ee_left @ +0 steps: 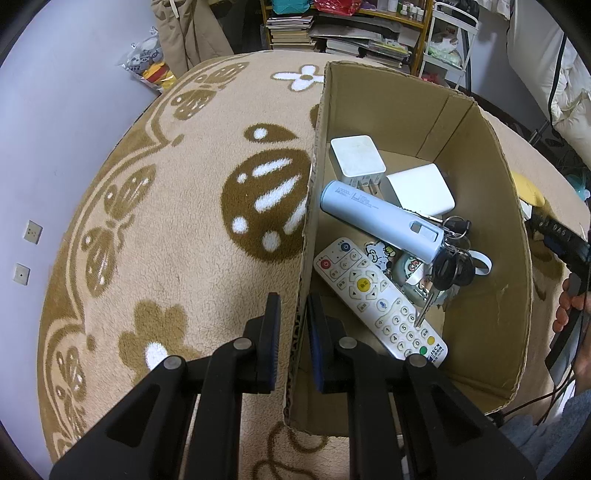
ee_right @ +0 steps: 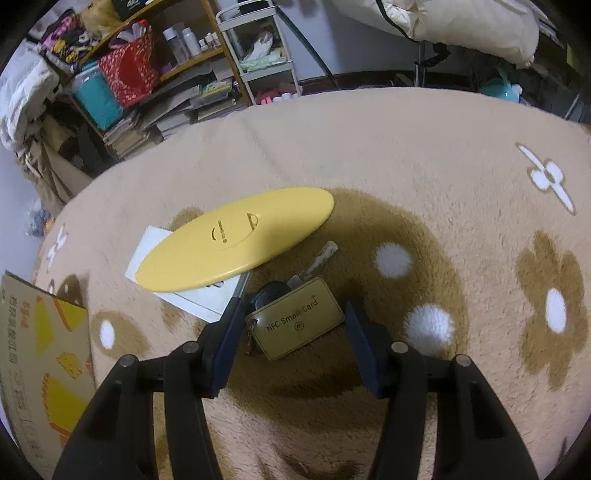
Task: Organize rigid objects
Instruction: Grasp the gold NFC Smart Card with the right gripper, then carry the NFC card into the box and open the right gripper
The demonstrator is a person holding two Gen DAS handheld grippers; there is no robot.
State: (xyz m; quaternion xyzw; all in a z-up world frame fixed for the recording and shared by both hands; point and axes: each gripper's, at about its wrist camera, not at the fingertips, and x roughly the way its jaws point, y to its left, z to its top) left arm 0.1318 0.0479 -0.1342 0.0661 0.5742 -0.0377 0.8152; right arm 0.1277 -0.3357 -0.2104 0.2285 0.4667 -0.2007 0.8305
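My left gripper (ee_left: 291,306) is shut on the left wall of an open cardboard box (ee_left: 314,177), one finger outside and one inside. In the box lie a white remote (ee_left: 376,295), a pale blue power bank (ee_left: 380,221), two white chargers (ee_left: 356,155), and a bunch of keys (ee_left: 452,266). In the right wrist view a gold NFC smart card (ee_right: 299,319) with a black fob (ee_right: 269,291) and key (ee_right: 321,258) lies on the blanket. My right gripper (ee_right: 291,314) straddles the card; its pads stand close beside its edges without pressing it.
A yellow oval case (ee_right: 236,240) rests on a white flat card (ee_right: 199,299) just beyond the smart card. The box's printed outer side (ee_right: 44,350) is at the left. Shelves with books (ee_left: 295,33) and a white cart (ee_right: 266,55) stand behind the blanket-covered surface. A person's hand (ee_left: 569,302) shows at the right edge.
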